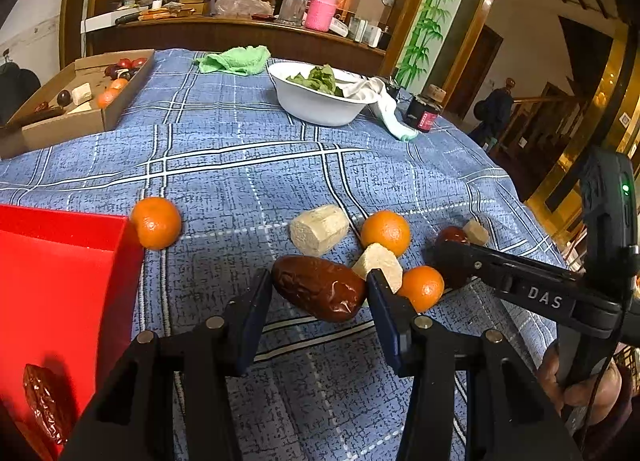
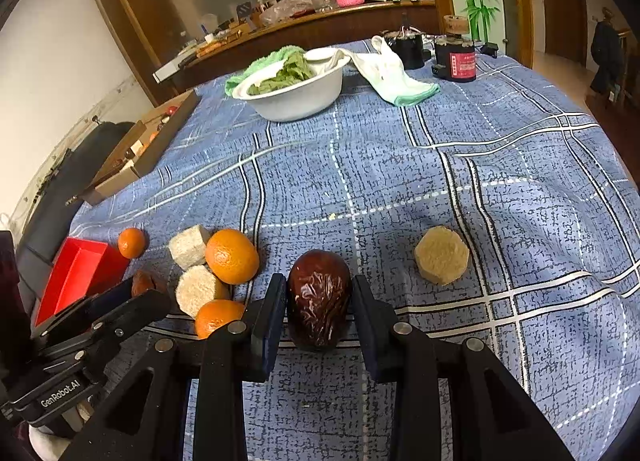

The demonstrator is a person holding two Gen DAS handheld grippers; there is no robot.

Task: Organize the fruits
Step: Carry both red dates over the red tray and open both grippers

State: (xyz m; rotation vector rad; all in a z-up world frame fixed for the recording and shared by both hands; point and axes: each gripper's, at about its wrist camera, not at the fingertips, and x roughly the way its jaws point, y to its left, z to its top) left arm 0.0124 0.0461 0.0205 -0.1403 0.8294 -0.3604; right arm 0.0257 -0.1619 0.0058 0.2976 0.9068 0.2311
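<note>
Taking the white bowl (image 1: 316,105) at the back of the table (image 1: 240,181) as landmark: far to its left and nearer the camera sits the red tray (image 1: 60,281), one date (image 1: 46,401) inside. Right of the tray, in front of the bowl, the left tool (image 1: 320,293) is clamped on a brown date (image 1: 320,289), with oranges (image 1: 386,232) and pale chunks (image 1: 319,229) beside it. Further right, the right tool (image 2: 319,301) is clamped on a dark red date (image 2: 319,301).
</note>
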